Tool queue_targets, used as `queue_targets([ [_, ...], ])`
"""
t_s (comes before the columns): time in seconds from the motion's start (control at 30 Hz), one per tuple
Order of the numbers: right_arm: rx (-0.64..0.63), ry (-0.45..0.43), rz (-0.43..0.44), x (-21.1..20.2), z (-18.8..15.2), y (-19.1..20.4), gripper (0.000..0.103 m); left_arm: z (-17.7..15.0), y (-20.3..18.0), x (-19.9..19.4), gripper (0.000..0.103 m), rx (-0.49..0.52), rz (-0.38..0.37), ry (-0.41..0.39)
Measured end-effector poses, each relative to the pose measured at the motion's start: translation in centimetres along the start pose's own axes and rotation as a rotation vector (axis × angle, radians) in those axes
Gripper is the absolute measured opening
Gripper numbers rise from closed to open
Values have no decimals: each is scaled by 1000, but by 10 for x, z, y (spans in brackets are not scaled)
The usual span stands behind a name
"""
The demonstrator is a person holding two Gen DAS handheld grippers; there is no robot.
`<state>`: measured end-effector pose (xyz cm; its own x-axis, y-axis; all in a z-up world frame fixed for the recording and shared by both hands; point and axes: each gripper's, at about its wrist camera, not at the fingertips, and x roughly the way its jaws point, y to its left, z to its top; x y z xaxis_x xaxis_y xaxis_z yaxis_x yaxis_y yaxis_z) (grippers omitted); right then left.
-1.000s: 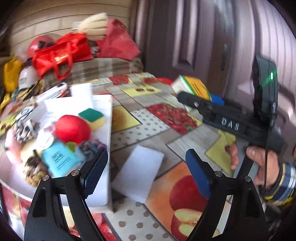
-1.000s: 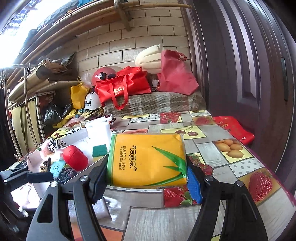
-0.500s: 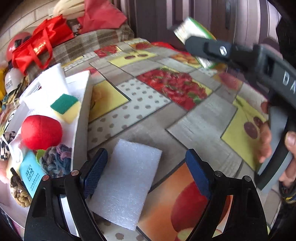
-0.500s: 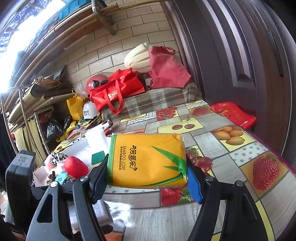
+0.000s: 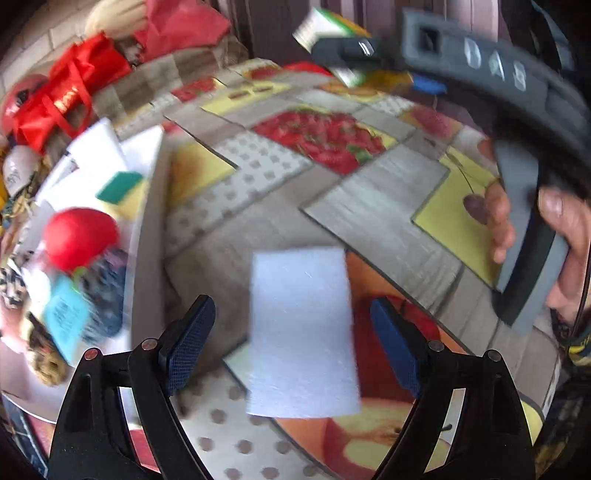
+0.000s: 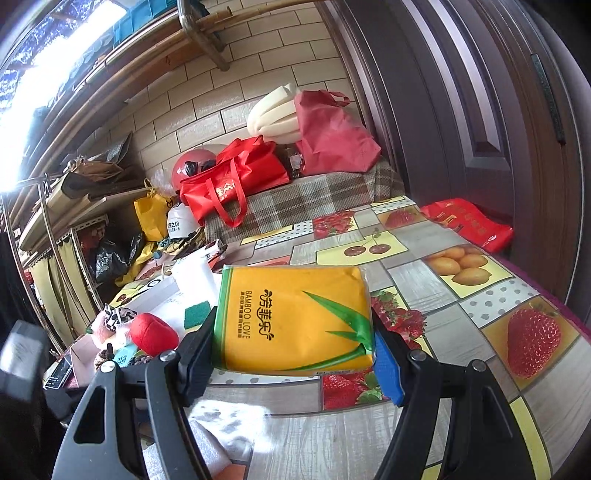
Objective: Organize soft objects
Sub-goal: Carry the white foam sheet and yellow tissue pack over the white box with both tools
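A white foam sheet (image 5: 301, 332) lies flat on the fruit-patterned tablecloth (image 5: 369, 214). My left gripper (image 5: 290, 321) hovers over it, open, and both pads stand clear of the sheet's long edges. My right gripper (image 6: 293, 332) is shut on a yellow tissue pack (image 6: 295, 295), held above the table. From the left wrist view that pack (image 5: 332, 33) shows at the top, with a hand (image 5: 554, 229) on the right gripper's handle. The foam sheet (image 6: 229, 424) shows blurred below the right fingers.
A white box (image 5: 147, 236) at the left holds a red ball (image 5: 79, 236), a green-yellow sponge (image 5: 122, 188) and knitted pieces. Red bags (image 6: 229, 177) and a helmet sit on a checked bench behind. A red packet (image 6: 469, 221) lies by the door.
My left gripper has tilted down and moved over the foam sheet, which now lies between its fingers. The right gripper still holds the tissue pack and has rolled slightly.
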<state>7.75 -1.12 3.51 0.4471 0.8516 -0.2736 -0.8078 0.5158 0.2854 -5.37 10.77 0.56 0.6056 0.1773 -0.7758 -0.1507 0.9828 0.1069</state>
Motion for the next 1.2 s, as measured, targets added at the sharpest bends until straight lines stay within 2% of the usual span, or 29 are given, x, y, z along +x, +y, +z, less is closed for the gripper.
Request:
queue_targets([
  [0.1, 2, 1, 0, 0, 0, 0, 73, -6, -9, 6, 84, 27, -2, 12],
  [0.13, 1, 0, 0, 0, 0, 0, 73, -6, -11, 5, 58, 28, 3, 2],
  [0.17, 0, 0, 0, 0, 0, 0, 73, -6, -12, 4, 49, 26, 10, -2],
  [0.23, 0, -4, 2, -1, 0, 0, 73, -7, -14, 1, 49, 27, 1, -21],
  [0.33, 3, -12, -1, -1, -1, 0, 73, -10, -19, -5, 49, 49, 44, -59],
  [0.47, 2, -18, -4, -1, -3, 0, 73, -17, -19, -37, 49, 49, 133, -240],
  [0.57, -8, -27, -6, -3, -2, 0, 73, -27, -4, -60, 49, -20, 147, -359],
  [0.63, -24, -31, -10, -4, -3, 4, 73, -35, 8, -70, 49, -55, 209, -408],
  [1.07, -147, -12, 14, 9, -4, 42, 73, -70, 106, -94, 50, -333, 435, -477],
  [1.2, -198, 9, 45, 22, -7, 66, 73, -75, 134, -91, 50, -409, 465, -479],
])
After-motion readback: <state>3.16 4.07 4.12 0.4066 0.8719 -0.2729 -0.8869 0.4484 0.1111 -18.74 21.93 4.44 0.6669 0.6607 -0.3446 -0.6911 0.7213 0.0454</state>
